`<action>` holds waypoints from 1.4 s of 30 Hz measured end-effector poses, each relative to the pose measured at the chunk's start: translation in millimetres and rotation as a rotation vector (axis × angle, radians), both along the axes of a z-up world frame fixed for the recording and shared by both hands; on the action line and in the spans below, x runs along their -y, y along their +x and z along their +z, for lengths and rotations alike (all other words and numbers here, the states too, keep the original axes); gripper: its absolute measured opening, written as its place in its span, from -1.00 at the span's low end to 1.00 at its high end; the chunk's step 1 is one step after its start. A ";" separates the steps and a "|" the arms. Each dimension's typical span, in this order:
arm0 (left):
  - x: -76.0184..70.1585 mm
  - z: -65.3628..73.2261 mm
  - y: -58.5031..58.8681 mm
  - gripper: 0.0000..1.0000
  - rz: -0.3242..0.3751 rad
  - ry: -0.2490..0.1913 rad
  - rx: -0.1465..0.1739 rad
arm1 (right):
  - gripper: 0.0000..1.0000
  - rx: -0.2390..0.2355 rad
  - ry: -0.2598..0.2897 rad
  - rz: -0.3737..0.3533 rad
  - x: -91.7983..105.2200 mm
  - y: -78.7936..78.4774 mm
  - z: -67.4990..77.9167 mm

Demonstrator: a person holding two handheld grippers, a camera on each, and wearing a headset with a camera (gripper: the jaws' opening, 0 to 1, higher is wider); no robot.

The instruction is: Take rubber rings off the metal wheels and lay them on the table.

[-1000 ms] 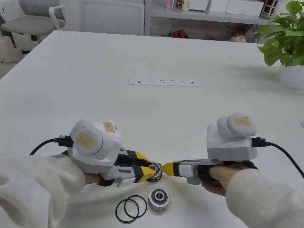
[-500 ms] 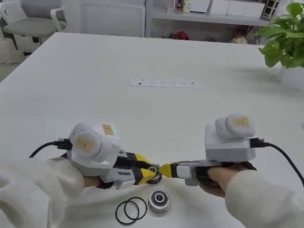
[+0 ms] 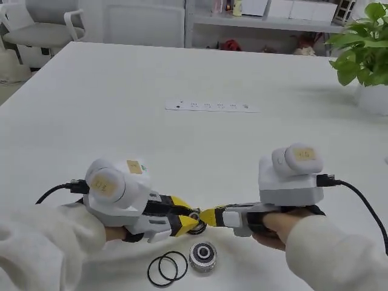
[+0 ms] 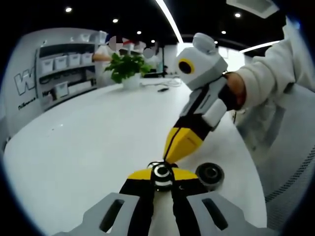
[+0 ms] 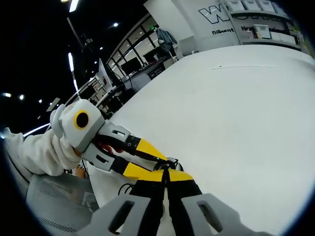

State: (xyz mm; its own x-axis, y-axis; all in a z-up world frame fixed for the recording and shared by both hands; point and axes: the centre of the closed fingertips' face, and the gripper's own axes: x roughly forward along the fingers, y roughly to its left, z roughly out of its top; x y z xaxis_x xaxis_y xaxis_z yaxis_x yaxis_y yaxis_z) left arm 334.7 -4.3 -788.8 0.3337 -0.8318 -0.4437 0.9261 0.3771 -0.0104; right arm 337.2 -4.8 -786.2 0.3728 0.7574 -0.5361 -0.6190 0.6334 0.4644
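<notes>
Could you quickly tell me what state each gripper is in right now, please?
Left gripper: shut on a wheel.
Right gripper: shut, tips at that wheel; whether it grips anything cannot be told.

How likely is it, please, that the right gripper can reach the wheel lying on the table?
Probably yes: the loose wheel lies uncovered close beside the right gripper. That gripper's jaws, though, look shut at the held wheel in the left gripper, so it would have to pull away first.

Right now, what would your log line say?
left gripper: shut on wheel | right gripper: shut, tips at wheel | table: two rings, second wheel
</notes>
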 end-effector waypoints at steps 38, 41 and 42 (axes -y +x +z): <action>-4.3 3.8 -1.1 -0.63 0.007 0.050 -0.026 | -1.00 0.011 -0.027 -0.006 0.7 1.5 0.3; -8.6 12.0 -0.2 -0.59 0.017 0.036 -0.023 | -1.00 0.010 -0.027 -0.006 0.4 1.4 0.6; -9.6 13.8 -0.8 -0.57 0.017 0.034 -0.023 | -1.00 0.011 -0.025 -0.006 0.2 1.4 1.1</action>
State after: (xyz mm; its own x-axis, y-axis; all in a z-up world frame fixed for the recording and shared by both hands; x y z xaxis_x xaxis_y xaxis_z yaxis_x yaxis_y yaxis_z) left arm 333.9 5.3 -775.0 0.3372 -0.8102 -0.4795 0.9193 0.3932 -0.0180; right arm 338.7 -5.1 -785.0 0.3828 0.7417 -0.5507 -0.6203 0.6482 0.4417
